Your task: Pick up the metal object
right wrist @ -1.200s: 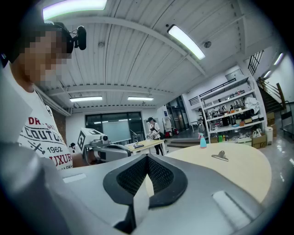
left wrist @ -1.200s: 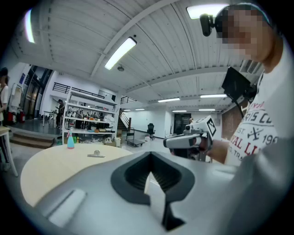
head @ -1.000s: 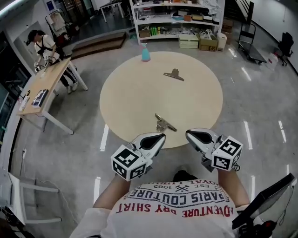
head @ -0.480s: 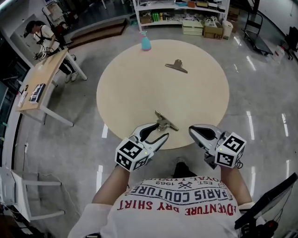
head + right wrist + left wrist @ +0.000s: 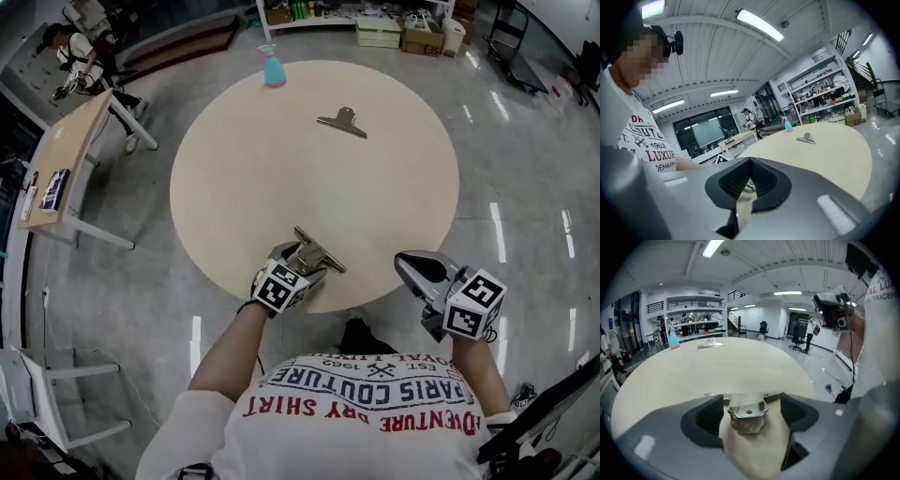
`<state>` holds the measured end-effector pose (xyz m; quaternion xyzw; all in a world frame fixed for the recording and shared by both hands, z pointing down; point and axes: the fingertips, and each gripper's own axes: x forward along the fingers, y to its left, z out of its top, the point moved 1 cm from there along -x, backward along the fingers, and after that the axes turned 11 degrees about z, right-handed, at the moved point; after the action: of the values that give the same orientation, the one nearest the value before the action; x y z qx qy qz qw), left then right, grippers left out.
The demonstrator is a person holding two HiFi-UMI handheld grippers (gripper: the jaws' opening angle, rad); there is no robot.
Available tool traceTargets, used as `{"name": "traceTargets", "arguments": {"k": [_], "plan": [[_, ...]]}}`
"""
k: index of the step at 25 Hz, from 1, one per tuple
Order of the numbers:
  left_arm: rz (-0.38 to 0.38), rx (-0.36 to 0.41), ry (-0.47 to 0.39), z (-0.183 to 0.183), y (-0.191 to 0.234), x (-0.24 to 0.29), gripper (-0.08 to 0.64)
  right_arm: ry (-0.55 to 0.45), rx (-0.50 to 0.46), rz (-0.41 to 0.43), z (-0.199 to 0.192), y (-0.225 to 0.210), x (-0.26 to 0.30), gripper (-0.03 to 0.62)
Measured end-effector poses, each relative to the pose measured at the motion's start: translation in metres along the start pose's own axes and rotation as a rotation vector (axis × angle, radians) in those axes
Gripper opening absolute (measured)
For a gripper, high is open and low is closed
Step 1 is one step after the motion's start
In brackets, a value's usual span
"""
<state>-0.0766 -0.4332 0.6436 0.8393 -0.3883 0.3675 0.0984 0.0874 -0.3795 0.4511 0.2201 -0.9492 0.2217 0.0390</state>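
Note:
A metal clip (image 5: 317, 250) lies near the front edge of the round beige table (image 5: 309, 178). My left gripper (image 5: 302, 259) sits over it, jaws opening and standing wide. In the left gripper view the clip (image 5: 748, 417) rests between the two fingers, and neither pad presses on it. My right gripper (image 5: 407, 263) hovers off the table's front right rim, shut and holding nothing. A second metal clip (image 5: 341, 121) lies at the far side, also visible as a small clip (image 5: 805, 138) in the right gripper view.
A teal spray bottle (image 5: 272, 67) stands at the table's far edge. A wooden desk (image 5: 66, 155) with a person (image 5: 70, 52) beside it is at the left. Shelves with boxes (image 5: 380, 23) line the back. A white chair (image 5: 37, 394) stands on the glossy floor at lower left.
My left gripper has moved forward over the table's front edge onto the near clip and its jaws have spread wide. The right gripper has stayed shut off the rim.

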Motion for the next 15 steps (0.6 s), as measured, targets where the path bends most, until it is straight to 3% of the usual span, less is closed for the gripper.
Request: {"name": "traceTargets", "arguments": {"k": [3, 5, 7, 15], "plan": [[0.010, 0.014, 0.063, -0.015, -0.003, 0.021, 0.364, 0.015, 0.019, 0.014, -0.007, -0.009, 0.003, -0.002], [0.021, 0.004, 0.078, -0.022, -0.003, 0.026, 0.324, 0.020, 0.027, 0.019, -0.010, -0.012, 0.004, -0.002], [0.032, -0.012, 0.073, -0.026, -0.002, 0.026, 0.289, 0.023, 0.032, 0.020, -0.014, -0.012, 0.005, -0.003], [0.051, -0.074, 0.037, -0.015, -0.002, 0.016, 0.285, 0.043, 0.029, 0.029, -0.014, -0.009, 0.007, -0.003]]}}
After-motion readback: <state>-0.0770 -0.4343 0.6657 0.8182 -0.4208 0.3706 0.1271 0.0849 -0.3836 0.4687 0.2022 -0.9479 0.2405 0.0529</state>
